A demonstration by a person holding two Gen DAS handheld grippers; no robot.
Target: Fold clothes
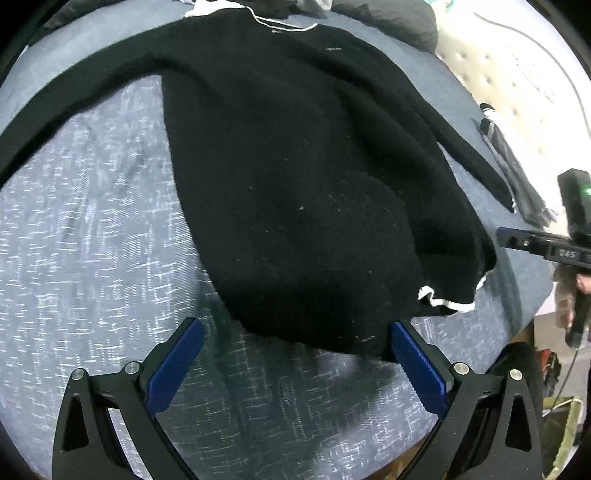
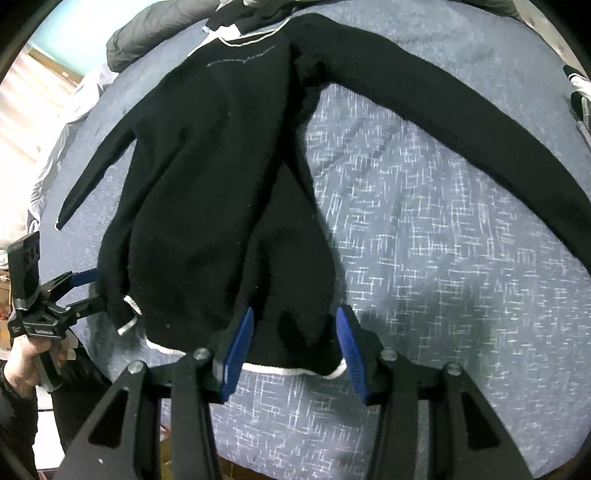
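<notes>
A black sweater [image 1: 295, 166] with white trim lies spread on a blue-grey patterned bedspread [image 1: 92, 240]. One sleeve [image 2: 480, 122] reaches out wide, and the other [image 2: 92, 177] lies close to the body. My left gripper [image 1: 299, 354] is open, with the sweater's side edge just between its blue fingertips. My right gripper [image 2: 295, 343] is open too, and its blue pads [image 2: 240, 343] straddle the white-trimmed hem [image 2: 280, 369]. The left gripper [image 2: 88, 291], held in a hand, shows in the right wrist view beside the hem's corner. The right gripper [image 1: 517, 240] shows at the edge of the left wrist view.
A dark grey padded cover [image 1: 388, 22] and other dark clothes lie at the far end of the bed. A striped dark garment [image 1: 509, 155] rests near the bed's side, beside a beige tufted surface [image 1: 517, 74]. The bed's near edge [image 2: 332, 469] is just below the grippers.
</notes>
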